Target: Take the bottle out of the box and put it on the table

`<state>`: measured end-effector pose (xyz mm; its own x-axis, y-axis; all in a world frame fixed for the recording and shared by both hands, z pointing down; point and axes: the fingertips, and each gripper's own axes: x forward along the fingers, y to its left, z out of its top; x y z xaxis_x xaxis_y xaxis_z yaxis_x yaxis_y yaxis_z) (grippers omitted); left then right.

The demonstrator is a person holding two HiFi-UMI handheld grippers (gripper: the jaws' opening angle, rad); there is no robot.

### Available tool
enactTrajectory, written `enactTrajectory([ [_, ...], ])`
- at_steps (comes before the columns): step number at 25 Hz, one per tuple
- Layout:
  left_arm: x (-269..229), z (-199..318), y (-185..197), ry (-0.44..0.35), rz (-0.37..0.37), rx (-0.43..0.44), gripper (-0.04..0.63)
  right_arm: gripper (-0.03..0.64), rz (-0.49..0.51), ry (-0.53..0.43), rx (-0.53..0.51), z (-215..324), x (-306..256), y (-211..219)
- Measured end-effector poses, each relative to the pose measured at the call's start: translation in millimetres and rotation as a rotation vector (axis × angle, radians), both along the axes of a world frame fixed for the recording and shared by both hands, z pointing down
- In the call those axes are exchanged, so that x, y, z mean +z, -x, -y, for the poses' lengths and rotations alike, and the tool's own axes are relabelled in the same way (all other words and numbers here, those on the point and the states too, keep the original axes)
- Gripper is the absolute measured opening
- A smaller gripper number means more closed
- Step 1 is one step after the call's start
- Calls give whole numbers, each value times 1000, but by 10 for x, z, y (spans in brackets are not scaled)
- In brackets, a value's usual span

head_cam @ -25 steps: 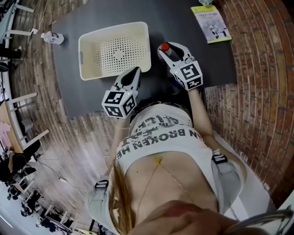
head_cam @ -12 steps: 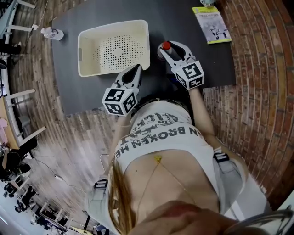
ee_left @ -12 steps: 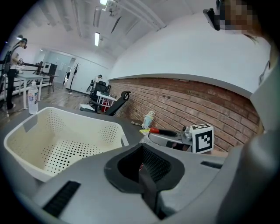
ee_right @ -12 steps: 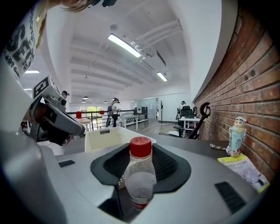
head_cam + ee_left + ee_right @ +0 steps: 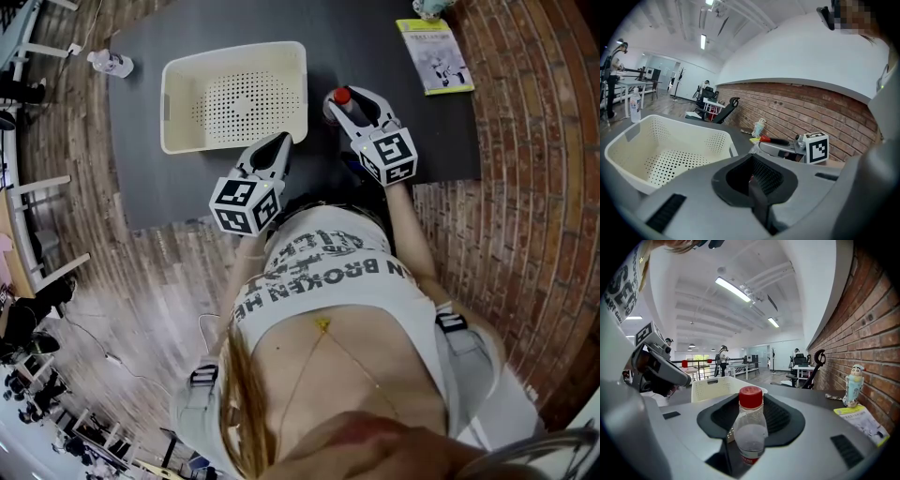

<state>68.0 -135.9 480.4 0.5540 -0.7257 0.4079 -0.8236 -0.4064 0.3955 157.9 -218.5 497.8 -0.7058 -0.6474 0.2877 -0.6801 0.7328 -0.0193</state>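
A cream perforated box (image 5: 234,52) stands empty on the dark table (image 5: 375,37). Right of it, a clear bottle with a red cap (image 5: 341,96) stands upright between the jaws of my right gripper (image 5: 349,94), which is shut on it. In the right gripper view the bottle (image 5: 750,427) fills the gap of that gripper (image 5: 751,416), with the box (image 5: 715,387) behind. Whether the bottle's base touches the table is hidden. My left gripper (image 5: 278,143) is at the box's near right corner, shut and empty. Its view shows the box (image 5: 628,140) to the left of its jaws (image 5: 757,176).
A yellow-green booklet (image 5: 434,52) and a small figurine (image 5: 853,385) lie at the table's far right, by the brick wall. A small clear bottle (image 5: 111,64) stands at the far left corner. The person's body is against the near table edge.
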Motion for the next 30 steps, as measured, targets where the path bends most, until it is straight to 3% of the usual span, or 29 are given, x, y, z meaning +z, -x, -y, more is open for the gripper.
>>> enactTrajectory([
  [9,3,-38,-36,-3,-8,-21,3,153,-3,26,-23,-41,10,-11],
  [13,-19,-45,-36,-12,-11,-30,3,196,6,54,-12,-80,-33,-64],
  [18,-49,-44,-34,-23,-14,-35,3,196,56,71,-1,-211,-202,-128],
  [30,-80,-78,11,-33,-15,-41,3,196,63,71,-32,-415,-324,-43],
])
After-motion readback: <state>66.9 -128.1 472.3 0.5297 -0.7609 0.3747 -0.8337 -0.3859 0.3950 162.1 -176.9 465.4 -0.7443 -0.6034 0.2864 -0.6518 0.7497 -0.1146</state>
